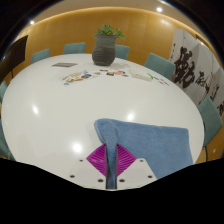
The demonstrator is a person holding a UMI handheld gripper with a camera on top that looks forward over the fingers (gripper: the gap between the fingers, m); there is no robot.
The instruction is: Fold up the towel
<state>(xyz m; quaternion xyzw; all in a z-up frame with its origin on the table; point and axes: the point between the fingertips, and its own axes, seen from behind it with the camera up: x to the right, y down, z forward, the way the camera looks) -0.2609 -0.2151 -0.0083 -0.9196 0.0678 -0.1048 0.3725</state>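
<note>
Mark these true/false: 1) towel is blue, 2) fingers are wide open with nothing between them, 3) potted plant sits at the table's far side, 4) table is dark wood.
1) True: the towel is blue.
2) False: the gripper is shut on the towel's near edge, pink pads together.
3) True: the potted plant stands far beyond the fingers, near papers.
4) False: the table is white and glossy.

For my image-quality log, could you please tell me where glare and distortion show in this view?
Gripper view: ceiling lights glare as bright spots on the glossy white table, two of them near the towel; the wide lens bows the table's rim and the far wall; the plant stays clear; the gripper has its fingers shut on the towel.
</note>
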